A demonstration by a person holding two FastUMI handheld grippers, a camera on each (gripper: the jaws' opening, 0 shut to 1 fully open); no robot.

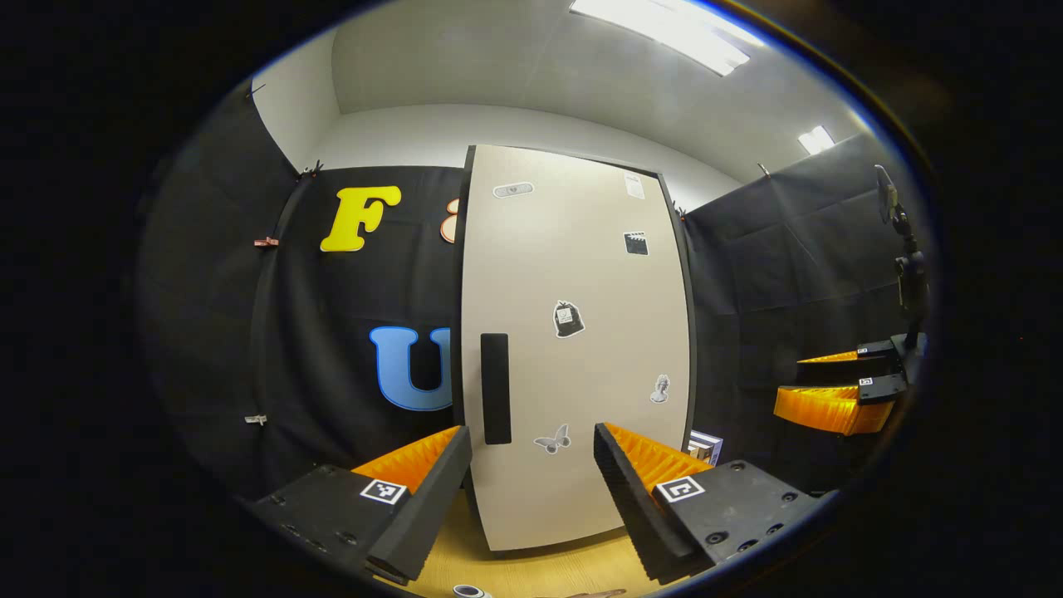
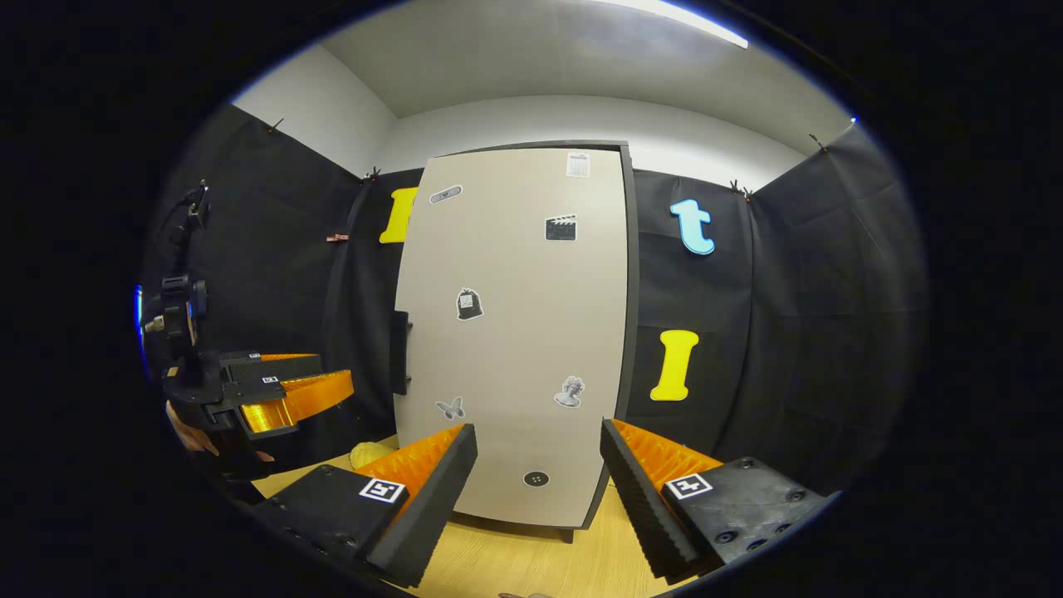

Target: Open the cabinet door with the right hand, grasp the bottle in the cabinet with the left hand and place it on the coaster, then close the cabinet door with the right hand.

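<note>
The cabinet stands on the wooden table with its beige door (image 1: 581, 349) shut. Small stickers dot the door, and a black vertical handle (image 1: 496, 389) sits near its left edge. Whatever is inside is hidden behind the door. My left gripper (image 1: 531, 430) is open in front of the door's lower part, not touching it. In the right gripper view the same door (image 2: 515, 332) faces me, with the handle (image 2: 400, 353) at its left edge. My right gripper (image 2: 538, 426) is open and short of the door. Each gripper also appears off to the other's side, fingers apart.
The wooden table top (image 2: 515, 565) runs under the cabinet. A pale yellow lump (image 2: 369, 454) lies on the table left of the cabinet. A small white round thing (image 1: 472, 591) sits at the near table edge. A small black-and-white item (image 1: 706, 446) sits right of the cabinet. A hand (image 2: 187, 428) holds the left gripper.
</note>
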